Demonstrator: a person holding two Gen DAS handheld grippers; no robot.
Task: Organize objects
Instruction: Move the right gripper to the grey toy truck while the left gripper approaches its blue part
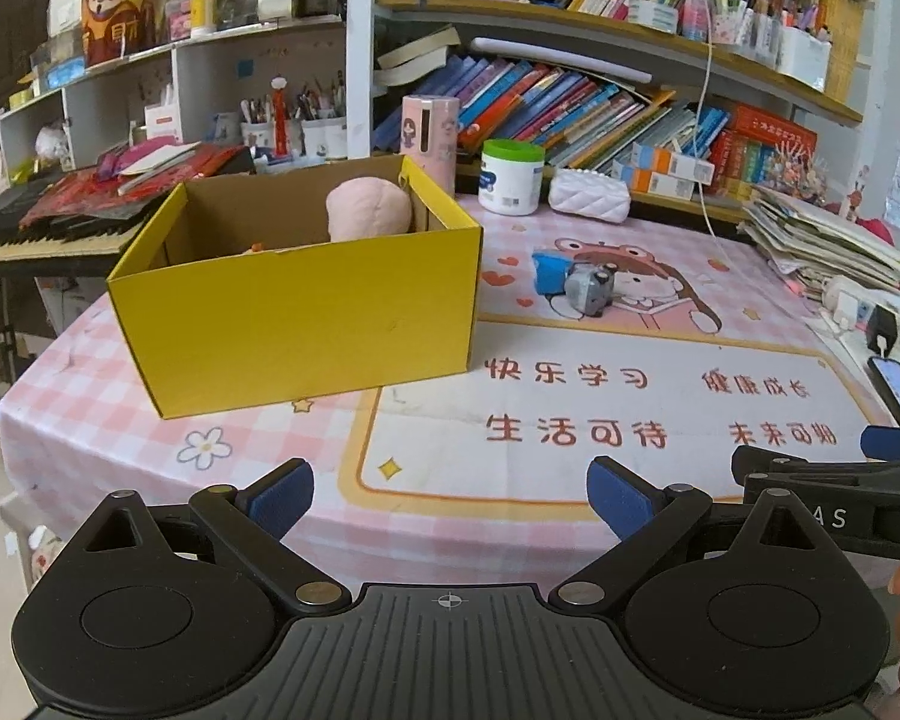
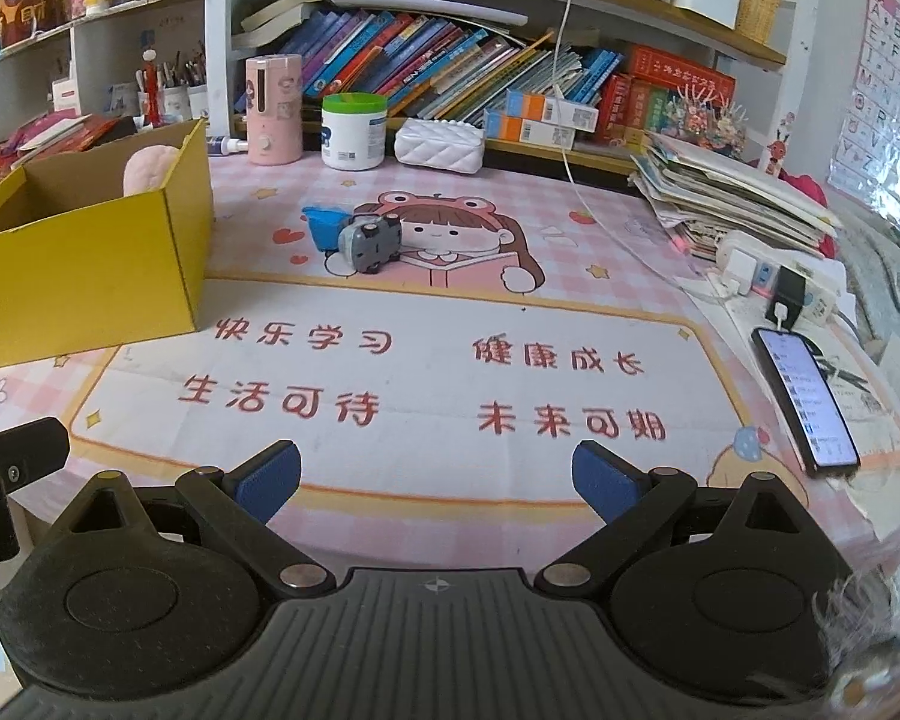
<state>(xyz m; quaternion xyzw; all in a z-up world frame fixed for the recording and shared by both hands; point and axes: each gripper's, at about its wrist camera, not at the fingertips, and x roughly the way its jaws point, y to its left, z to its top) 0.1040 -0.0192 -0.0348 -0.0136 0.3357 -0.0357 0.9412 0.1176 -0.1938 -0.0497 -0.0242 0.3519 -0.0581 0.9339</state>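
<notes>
A yellow cardboard box stands open on the left of the table, with a pink plush toy inside it. The box also shows in the right wrist view, with the plush inside. A grey toy car and a small blue object lie together mid-table; they also show in the right wrist view, car and blue object. My left gripper is open and empty near the table's front edge. My right gripper is open and empty, to the right of the left one.
A pink cartoon mat covers the table. A pink cylinder, a white jar with a green lid and a white quilted pouch stand at the back. A phone, a power strip and stacked papers lie on the right.
</notes>
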